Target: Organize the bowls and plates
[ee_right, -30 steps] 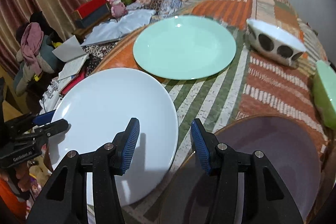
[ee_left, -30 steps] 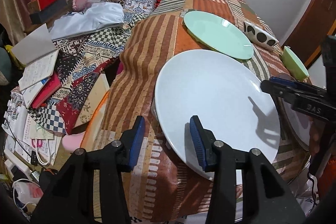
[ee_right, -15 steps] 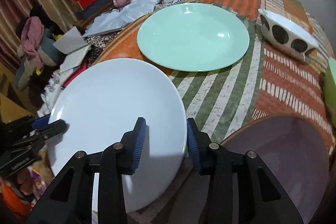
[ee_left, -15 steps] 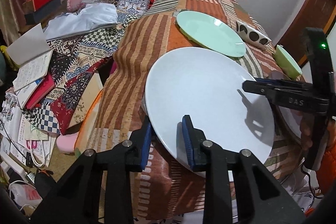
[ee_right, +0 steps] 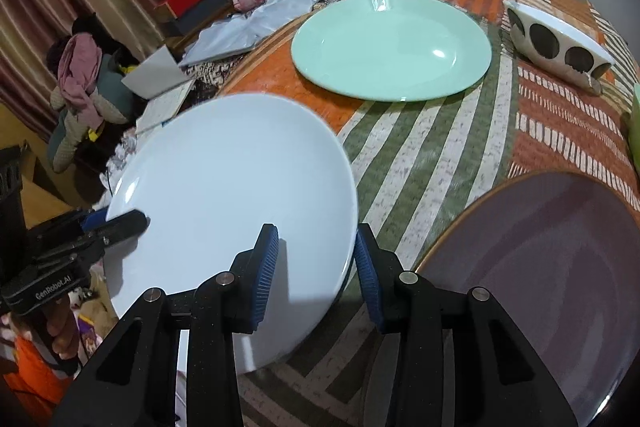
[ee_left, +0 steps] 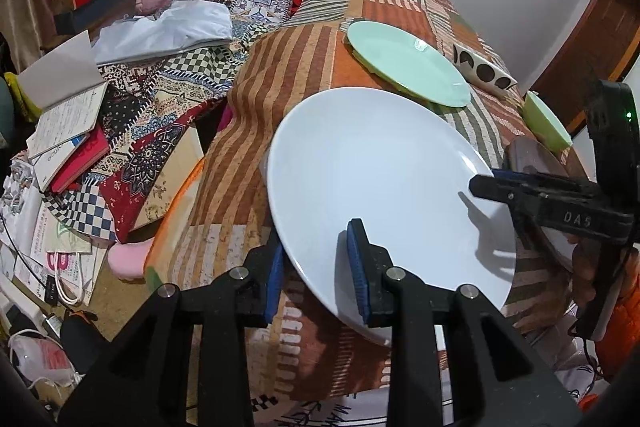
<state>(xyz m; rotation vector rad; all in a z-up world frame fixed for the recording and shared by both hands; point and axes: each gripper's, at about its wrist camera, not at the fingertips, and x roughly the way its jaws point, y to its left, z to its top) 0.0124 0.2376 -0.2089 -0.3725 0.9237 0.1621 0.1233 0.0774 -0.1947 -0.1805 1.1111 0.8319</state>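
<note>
The white plate sits at the near edge of the counter, its rim between the jaws of both claws. The left claw and right claw each straddle the rim, partly closed, neither visibly clamped. It looks stiff, glossy, slippery and breakable; grip the opposite rim edges firmly. The green plate lies beyond.

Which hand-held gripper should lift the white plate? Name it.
Either, hedged toward both: the left hand-held gripper and right hand-held gripper each straddle opposite rims of the white plate, neither visibly clamped yet.
</note>
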